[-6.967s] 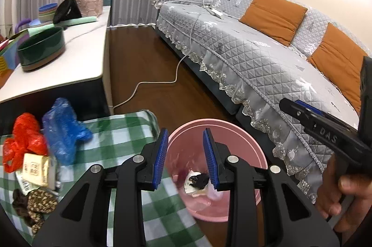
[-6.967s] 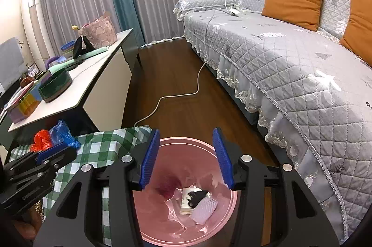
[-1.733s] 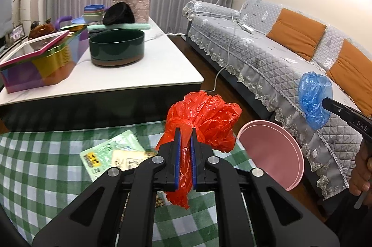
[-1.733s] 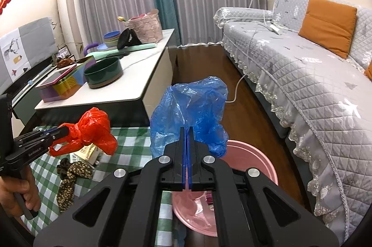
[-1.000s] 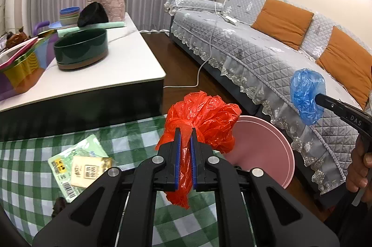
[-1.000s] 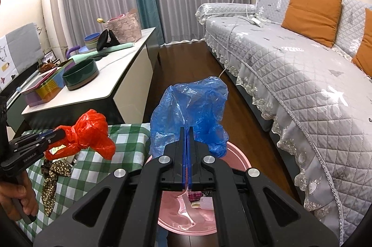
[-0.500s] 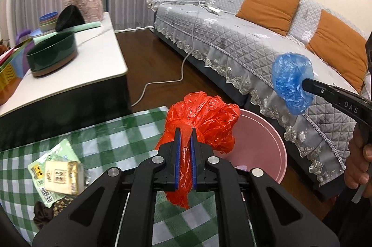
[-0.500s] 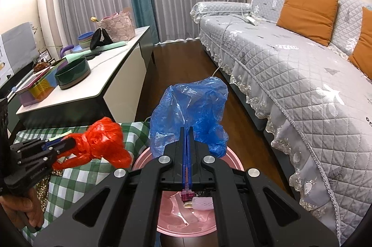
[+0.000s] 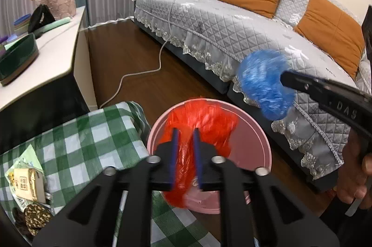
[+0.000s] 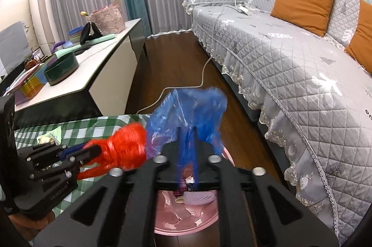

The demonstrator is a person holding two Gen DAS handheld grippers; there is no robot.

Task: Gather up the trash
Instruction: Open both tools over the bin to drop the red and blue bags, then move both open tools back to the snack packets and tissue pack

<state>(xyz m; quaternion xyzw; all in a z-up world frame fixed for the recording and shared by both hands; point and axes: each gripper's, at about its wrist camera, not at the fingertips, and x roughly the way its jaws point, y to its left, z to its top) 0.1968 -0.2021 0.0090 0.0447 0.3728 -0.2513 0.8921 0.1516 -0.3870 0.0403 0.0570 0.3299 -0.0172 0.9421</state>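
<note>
The jaws of the left gripper [image 9: 184,142] are opening, and the red plastic bag [image 9: 200,126] is hanging loose between them, over the pink bin [image 9: 255,137]. The jaws of the right gripper [image 10: 187,144] are opening too, with the blue plastic bag [image 10: 188,109] between its parted pads above the same bin. Both grippers are pointing steeply downward, side by side. A hand [image 9: 353,174] is gripping the right handle beside the sofa [image 9: 232,23]

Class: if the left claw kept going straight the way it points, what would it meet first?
Probably the red bag between its opening jaws, then the pink bin below; depth is uncertain.
</note>
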